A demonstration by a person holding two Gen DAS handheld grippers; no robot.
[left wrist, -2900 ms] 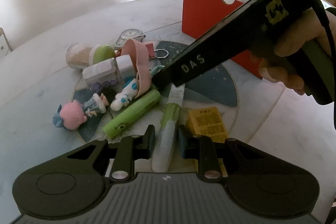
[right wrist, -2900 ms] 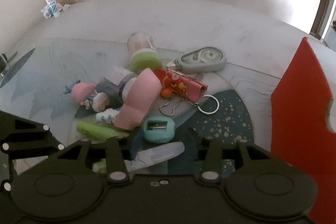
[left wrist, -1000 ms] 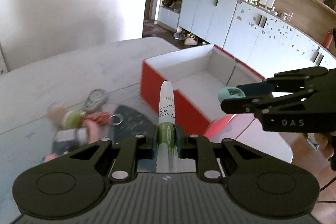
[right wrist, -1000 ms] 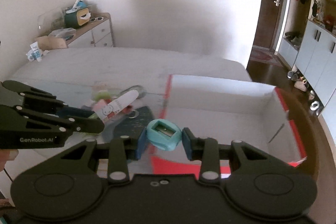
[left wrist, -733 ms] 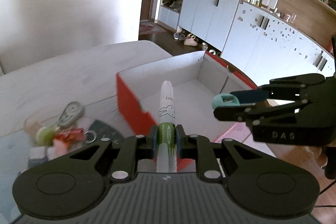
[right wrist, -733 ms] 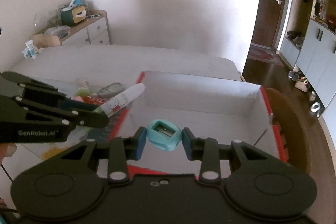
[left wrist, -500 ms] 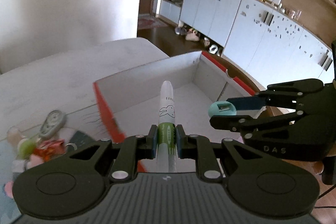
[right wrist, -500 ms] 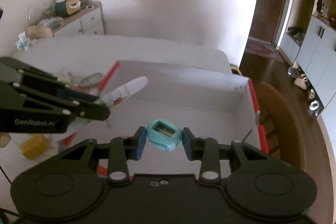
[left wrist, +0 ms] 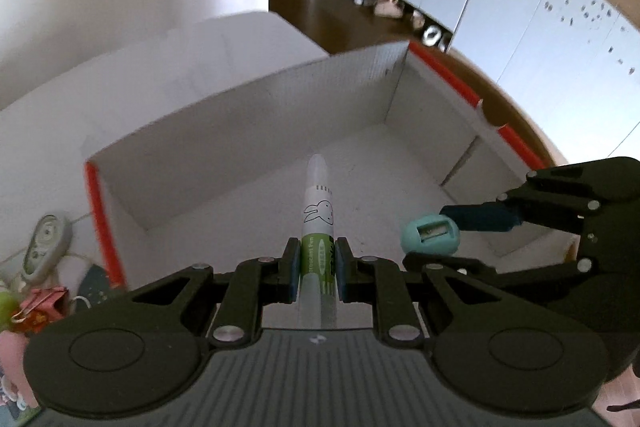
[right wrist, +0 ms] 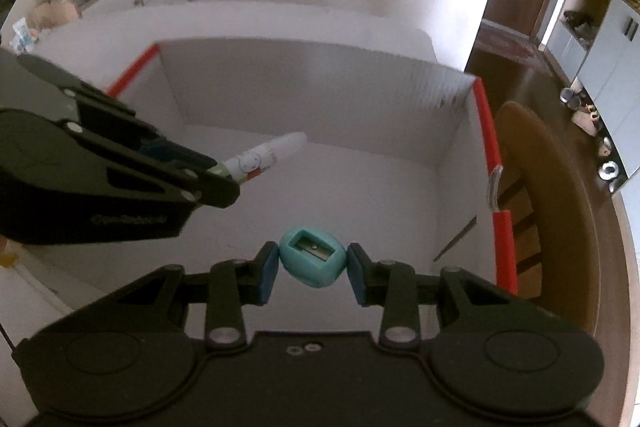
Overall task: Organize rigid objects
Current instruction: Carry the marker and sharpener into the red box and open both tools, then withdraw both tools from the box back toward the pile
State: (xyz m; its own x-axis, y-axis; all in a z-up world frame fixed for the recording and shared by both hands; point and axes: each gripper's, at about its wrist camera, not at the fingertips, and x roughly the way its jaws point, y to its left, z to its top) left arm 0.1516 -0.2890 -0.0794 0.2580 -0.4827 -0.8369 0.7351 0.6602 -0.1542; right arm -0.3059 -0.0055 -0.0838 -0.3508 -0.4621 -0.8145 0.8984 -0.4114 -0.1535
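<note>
My left gripper (left wrist: 317,269) is shut on a white and green pen with a rabbit print (left wrist: 317,215), held above the inside of the red box with white walls (left wrist: 248,115). My right gripper (right wrist: 313,273) is shut on a teal pencil sharpener (right wrist: 313,263), also above the box's white floor (right wrist: 360,195). The sharpener shows in the left wrist view (left wrist: 430,234), right of the pen. The pen shows in the right wrist view (right wrist: 264,157), up and left of the sharpener. The box holds nothing else that I can see.
At the left edge of the left wrist view, outside the box, lie a grey correction-tape dispenser (left wrist: 46,247), a red trinket on a keyring (left wrist: 42,309) and pink toys (left wrist: 12,347). A wooden chair back (right wrist: 536,211) stands beyond the box's right wall.
Both grippers picked their objects from the pile on the table, carried them over the box and have now come lower inside its walls. Both grips are unchanged.
</note>
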